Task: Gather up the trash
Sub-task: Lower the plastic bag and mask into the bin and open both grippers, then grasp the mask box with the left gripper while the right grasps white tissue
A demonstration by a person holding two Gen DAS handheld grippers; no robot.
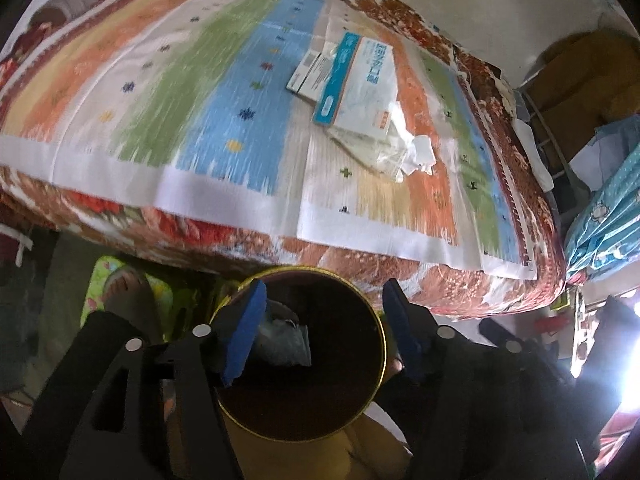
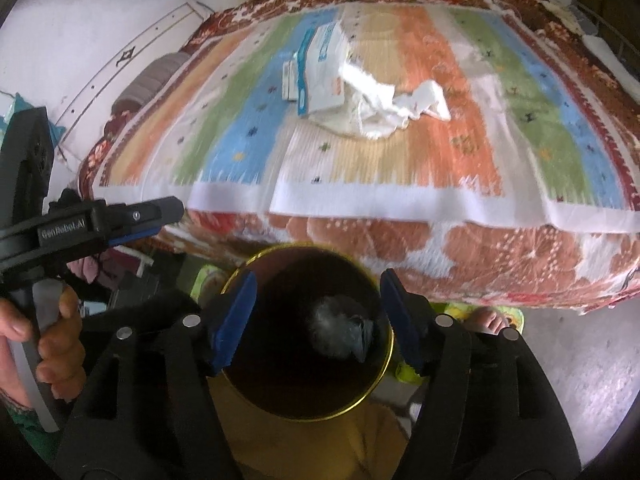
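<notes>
A round yellow bin (image 1: 362,404) with a dark inside stands on the floor below the bed edge; it also shows in the right wrist view (image 2: 372,394). Pale crumpled trash lies inside it (image 1: 286,344) (image 2: 340,330). My left gripper (image 1: 324,330) is open and empty over the bin mouth. My right gripper (image 2: 316,320) is open and empty over the same bin. On the bed lie a blue-and-white plastic packet (image 1: 354,82) (image 2: 322,68), a small card (image 1: 306,74), and crumpled white tissue (image 1: 418,154) (image 2: 394,102).
The bed carries a striped mat (image 1: 200,92) (image 2: 440,152) over a floral blanket (image 2: 500,256). My left gripper's body and the hand holding it show at the left of the right wrist view (image 2: 92,224). Bare feet (image 1: 124,292) (image 2: 492,318) stand beside the bin. Boxes (image 1: 580,80) sit at right.
</notes>
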